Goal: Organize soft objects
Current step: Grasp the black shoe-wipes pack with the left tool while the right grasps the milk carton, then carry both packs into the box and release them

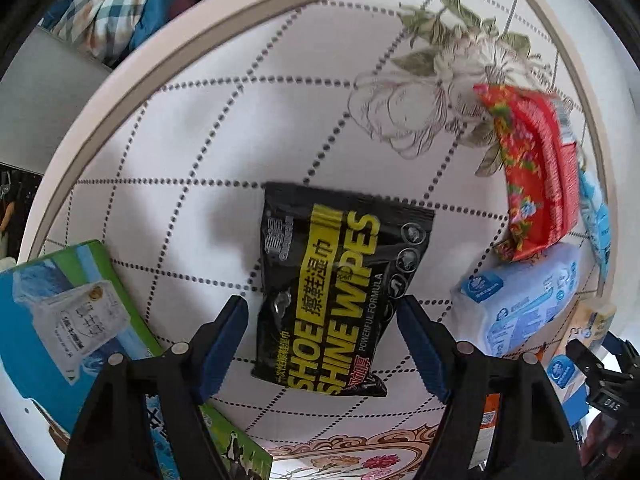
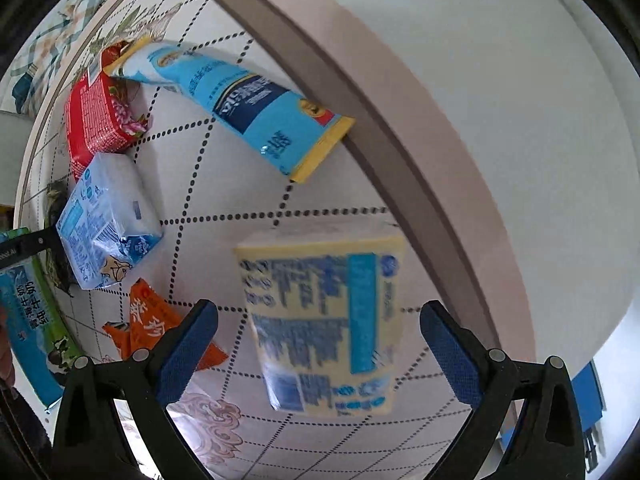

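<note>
In the left wrist view a black and yellow shoe wipes pouch (image 1: 336, 280) lies flat on the patterned table. My left gripper (image 1: 322, 312) is open, its blue fingers either side of the pouch's near half. In the right wrist view a yellow and blue tissue pack (image 2: 328, 320) lies between the open fingers of my right gripper (image 2: 320, 320), blurred; whether it rests on the table I cannot tell. A red floral pack (image 1: 532, 172) (image 2: 96, 120), a light blue tissue pack (image 1: 520, 300) (image 2: 108, 220) and a blue and yellow pouch (image 2: 248, 108) lie together near the table's edge.
A blue and green milk carton box (image 1: 60, 320) (image 2: 28, 320) lies at the left. An orange snack packet (image 2: 152, 328) lies near the right gripper's left finger. The table's tan rim (image 2: 400, 152) runs close to the right. Checked bedding (image 1: 120, 8) lies beyond the table.
</note>
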Demonstrator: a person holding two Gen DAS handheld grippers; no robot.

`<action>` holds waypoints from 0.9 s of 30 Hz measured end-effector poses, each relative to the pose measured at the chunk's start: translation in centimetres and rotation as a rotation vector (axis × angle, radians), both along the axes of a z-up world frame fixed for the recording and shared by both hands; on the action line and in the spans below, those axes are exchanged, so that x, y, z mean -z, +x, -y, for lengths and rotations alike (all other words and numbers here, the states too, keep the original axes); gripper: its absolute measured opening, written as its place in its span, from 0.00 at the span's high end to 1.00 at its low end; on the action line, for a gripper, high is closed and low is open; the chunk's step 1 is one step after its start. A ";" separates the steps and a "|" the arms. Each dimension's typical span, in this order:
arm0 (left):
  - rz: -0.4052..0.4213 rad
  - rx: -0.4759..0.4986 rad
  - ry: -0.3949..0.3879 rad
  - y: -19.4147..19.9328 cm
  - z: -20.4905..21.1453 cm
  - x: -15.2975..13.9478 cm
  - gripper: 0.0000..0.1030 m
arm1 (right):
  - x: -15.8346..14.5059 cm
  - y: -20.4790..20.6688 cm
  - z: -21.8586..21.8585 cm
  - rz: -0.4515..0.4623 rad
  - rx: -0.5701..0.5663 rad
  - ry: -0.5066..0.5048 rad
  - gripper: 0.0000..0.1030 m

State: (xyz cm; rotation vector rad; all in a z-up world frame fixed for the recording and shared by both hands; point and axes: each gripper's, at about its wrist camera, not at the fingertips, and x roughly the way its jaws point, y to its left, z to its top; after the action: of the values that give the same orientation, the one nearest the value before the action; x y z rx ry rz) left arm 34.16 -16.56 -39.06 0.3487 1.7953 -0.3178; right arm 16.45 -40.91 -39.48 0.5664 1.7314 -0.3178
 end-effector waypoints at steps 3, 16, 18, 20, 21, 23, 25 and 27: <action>-0.026 0.031 0.024 0.1 0.4 1.0 0.26 | 0.2 0.6 -0.2 0.000 -0.009 -0.005 0.01; 0.001 -0.012 0.036 -1.9 0.5 0.5 0.49 | 1.6 0.5 -1.2 -0.018 -0.009 -0.009 0.36; 0.027 -0.015 0.033 -2.9 0.9 -0.2 0.49 | 1.4 -0.2 -1.1 -0.014 0.010 0.018 0.37; 0.036 -0.026 0.013 -4.1 1.3 -1.0 0.49 | 0.5 -1.2 -0.9 0.001 0.010 0.009 0.37; 0.043 -0.033 -0.004 -4.7 1.4 -1.6 0.49 | 0.1 -1.5 -1.0 0.012 0.013 0.007 0.37; 0.059 -0.041 -0.034 -5.8 1.3 -3.0 0.49 | -1.3 -2.1 -1.6 0.037 0.016 0.009 0.37; 0.072 -0.051 -0.077 -6.9 1.1 -4.9 0.49 | -3.1 -2.4 -1.7 0.068 0.017 0.015 0.37; 0.097 -0.066 -0.131 -8.5 0.6 -7.6 0.49 | -5.4 -2.7 -2.7 0.112 0.003 0.022 0.37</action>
State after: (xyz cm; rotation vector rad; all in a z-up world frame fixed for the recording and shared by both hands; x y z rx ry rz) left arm 25.64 -17.12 -31.48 0.2081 1.6775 -0.3638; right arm 13.78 -38.19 -34.12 0.5920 1.6280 -0.2647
